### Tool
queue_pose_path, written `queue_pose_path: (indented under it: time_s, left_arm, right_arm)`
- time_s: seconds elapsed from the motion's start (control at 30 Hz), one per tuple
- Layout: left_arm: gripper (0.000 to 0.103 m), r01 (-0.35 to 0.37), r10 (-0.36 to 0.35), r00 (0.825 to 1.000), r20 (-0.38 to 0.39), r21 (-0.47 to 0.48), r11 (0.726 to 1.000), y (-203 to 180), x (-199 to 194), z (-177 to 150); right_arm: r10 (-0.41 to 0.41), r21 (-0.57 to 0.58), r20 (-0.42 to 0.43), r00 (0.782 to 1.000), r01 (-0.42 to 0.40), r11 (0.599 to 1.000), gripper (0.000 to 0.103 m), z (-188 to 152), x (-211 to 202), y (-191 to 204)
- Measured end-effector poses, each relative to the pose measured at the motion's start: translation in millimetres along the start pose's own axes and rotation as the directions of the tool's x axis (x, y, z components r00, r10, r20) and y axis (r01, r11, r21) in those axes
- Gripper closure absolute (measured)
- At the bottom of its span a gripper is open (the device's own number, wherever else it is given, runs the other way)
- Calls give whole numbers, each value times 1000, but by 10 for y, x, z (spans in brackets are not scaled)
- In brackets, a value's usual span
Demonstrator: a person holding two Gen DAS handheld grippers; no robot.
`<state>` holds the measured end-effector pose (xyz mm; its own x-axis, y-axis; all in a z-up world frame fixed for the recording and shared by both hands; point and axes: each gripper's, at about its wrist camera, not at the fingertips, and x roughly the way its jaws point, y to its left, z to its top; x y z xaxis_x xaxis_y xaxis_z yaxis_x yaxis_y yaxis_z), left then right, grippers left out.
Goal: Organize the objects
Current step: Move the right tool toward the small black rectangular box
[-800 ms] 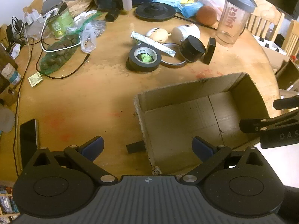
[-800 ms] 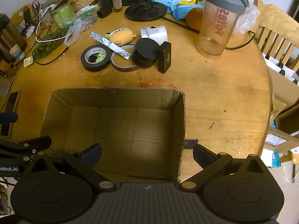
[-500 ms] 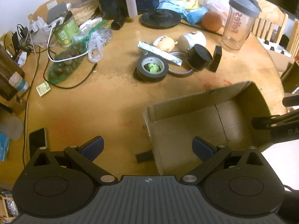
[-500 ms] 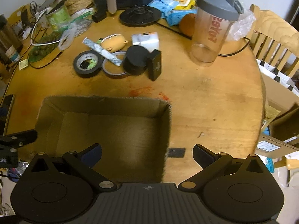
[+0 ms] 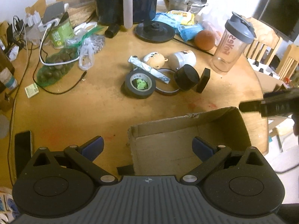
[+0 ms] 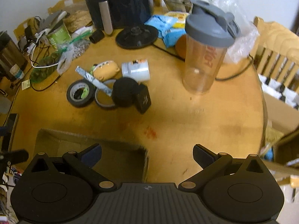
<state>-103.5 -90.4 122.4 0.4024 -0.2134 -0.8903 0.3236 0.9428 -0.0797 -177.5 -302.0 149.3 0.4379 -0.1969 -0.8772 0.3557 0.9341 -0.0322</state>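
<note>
An open cardboard box [image 5: 188,141] [image 6: 89,145] sits empty at the near edge of the round wooden table. Past it lies a cluster: a black tape roll [image 5: 140,84] [image 6: 80,93], a thin tape ring [image 5: 166,91], a silver strip [image 5: 149,69], a tan plush toy [image 5: 155,59] [image 6: 106,70], a white jar with a black lid [image 5: 185,67] [image 6: 135,70] and a small black block [image 5: 203,80] [image 6: 143,99]. My left gripper [image 5: 147,147] hangs open over the box's left wall. My right gripper [image 6: 147,154] is open above the box's right corner, nothing between its fingers.
A clear shaker bottle [image 6: 205,56] stands at the right. A black appliance [image 5: 127,0], a kettle base [image 5: 155,30], snack bags, an orange [image 5: 204,40], a netted bag of produce [image 5: 54,67] and cables crowd the back. A phone [image 5: 22,149] lies near left. Chairs stand beyond the right edge.
Both grippers have drawn back and up from the box, so more of the table shows; the right one has also shifted rightward. Both stay open and nothing on the table has moved.
</note>
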Motion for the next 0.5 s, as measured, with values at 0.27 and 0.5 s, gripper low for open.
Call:
queue_pose_path:
  time_s: [0.27, 0.5]
  left_arm:
    - [1, 8, -10, 999, -47, -57, 998, 0, 94, -102]
    - [1, 7, -14, 998, -55, -128, 992, 35, 89, -157]
  right_arm:
    - [41, -76, 31, 999, -39, 996, 0, 220, 192, -131]
    - [114, -146, 48, 992, -106, 984, 0, 340, 429, -117]
